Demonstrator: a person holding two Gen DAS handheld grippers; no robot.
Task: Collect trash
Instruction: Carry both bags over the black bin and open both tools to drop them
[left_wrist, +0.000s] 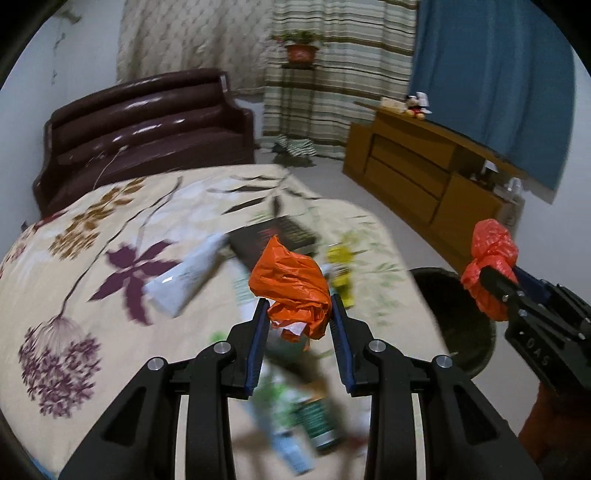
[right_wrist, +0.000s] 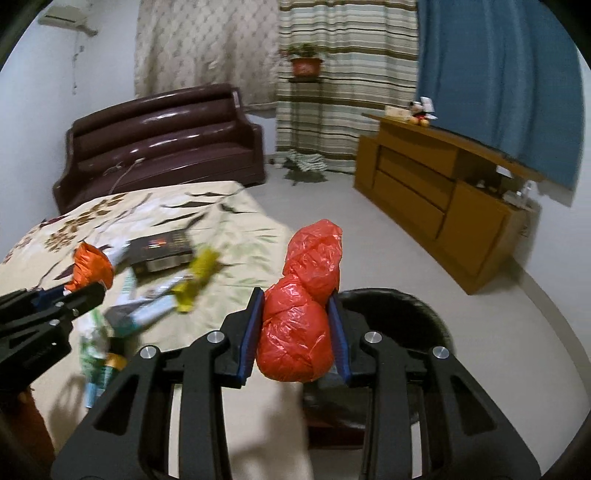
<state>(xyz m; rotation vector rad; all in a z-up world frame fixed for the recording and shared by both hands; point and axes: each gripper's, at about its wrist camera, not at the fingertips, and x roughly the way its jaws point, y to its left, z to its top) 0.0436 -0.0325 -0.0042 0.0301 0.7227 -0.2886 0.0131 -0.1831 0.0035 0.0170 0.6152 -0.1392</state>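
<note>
Both grippers carry trash at this moment. Our left gripper (left_wrist: 298, 308) has its jaws closed narrowly on an orange crumpled plastic bag (left_wrist: 290, 280), which hangs above the flowered bedspread (left_wrist: 110, 229). Our right gripper (right_wrist: 295, 314) squeezes a red plastic bag (right_wrist: 303, 314), knotted into two lumps, and it sits just before the dark trash bin (right_wrist: 406, 314) on the floor beside the bed.

We see some risks. The orange bag is held only by its lower folds, so thin plastic may slide out, and it would fall back among the other litter: a white tube (left_wrist: 184, 273), a yellow wrapper (left_wrist: 340, 273), a black book (left_wrist: 277, 236). The left gripper is not yet over the bin, so an early release would miss it. The two grippers are near each other and could collide at the bin opening. The views are blurred, so we cannot judge the bin rim exactly.
</note>
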